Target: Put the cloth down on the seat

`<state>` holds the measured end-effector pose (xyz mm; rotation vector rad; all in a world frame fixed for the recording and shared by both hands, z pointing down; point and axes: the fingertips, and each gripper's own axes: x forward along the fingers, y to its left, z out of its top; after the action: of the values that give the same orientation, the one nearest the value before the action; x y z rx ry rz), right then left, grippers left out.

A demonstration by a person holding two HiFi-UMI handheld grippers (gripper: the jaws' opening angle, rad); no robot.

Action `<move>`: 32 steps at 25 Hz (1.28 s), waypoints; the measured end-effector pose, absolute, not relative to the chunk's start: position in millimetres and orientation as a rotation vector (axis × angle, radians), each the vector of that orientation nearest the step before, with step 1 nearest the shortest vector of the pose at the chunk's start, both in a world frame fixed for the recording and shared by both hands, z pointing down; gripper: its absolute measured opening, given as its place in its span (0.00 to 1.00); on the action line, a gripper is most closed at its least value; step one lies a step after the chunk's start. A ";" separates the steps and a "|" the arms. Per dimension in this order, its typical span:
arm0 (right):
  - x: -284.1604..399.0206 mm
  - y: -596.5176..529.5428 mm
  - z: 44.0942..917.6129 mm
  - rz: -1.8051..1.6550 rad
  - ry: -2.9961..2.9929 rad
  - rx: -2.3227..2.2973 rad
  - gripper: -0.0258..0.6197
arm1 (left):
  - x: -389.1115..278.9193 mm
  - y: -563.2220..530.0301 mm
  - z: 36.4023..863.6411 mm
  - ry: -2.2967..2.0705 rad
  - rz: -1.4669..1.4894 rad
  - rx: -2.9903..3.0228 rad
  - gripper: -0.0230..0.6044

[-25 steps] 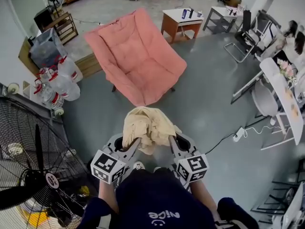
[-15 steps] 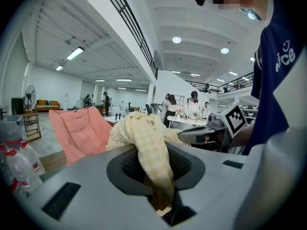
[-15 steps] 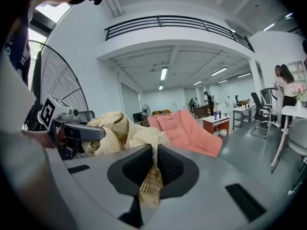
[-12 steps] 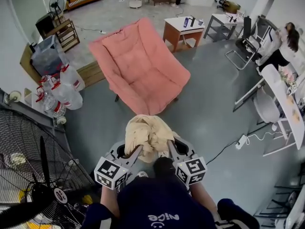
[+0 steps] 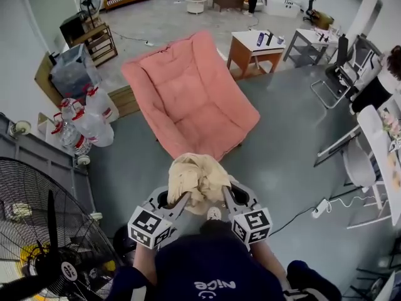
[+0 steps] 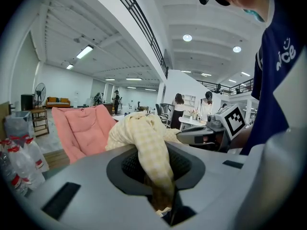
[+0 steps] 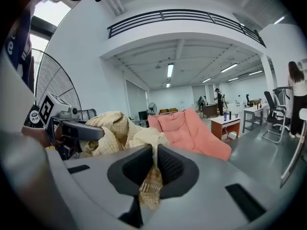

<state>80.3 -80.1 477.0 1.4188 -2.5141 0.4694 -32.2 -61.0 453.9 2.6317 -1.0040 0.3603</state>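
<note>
Carrying the crumpled pale-yellow checked cloth (image 5: 197, 177) bunched between both tools, the person has stepped closer to the salmon-pink padded folding chair (image 5: 188, 96) over the last second. In the head view the chair's near edge at 12 o'clock has slid down until it meets the top of the bundle. The left gripper (image 5: 180, 200) is clamped on a thick fold of the cloth, its jaws kept slightly apart by the fabric. The right gripper (image 5: 224, 196) is pinched almost together on a thinner corner. Neither hold has altered. The cloth hangs in the air before the person's chest, apparently not yet over the seat. The approach looks nearly finished; what remains is likely to reach forward over the cushion, lower the bundle and let go. The large black floor fan (image 5: 37, 243) at 8 o'clock stands well apart.
</note>
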 end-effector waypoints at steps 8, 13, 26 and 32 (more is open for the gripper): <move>75.7 -88.3 471.6 0.444 -2.538 1.363 0.13 | -37.4 -63.0 446.8 -1.063 0.350 2.612 0.18; 69.3 -86.3 470.7 0.422 -2.545 1.323 0.13 | -42.9 -59.2 448.8 -1.080 0.351 2.581 0.18; 59.7 -71.7 467.7 0.444 -2.543 1.270 0.13 | -58.4 -47.1 450.2 -1.114 0.344 2.499 0.18; 57.9 -57.7 468.8 0.466 -2.529 1.244 0.13 | -59.8 -39.4 459.2 -1.110 0.350 2.455 0.18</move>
<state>57.9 -57.7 468.8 1.2436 -2.5289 0.4657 -59.8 -39.4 459.2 2.4551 -1.1097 0.3500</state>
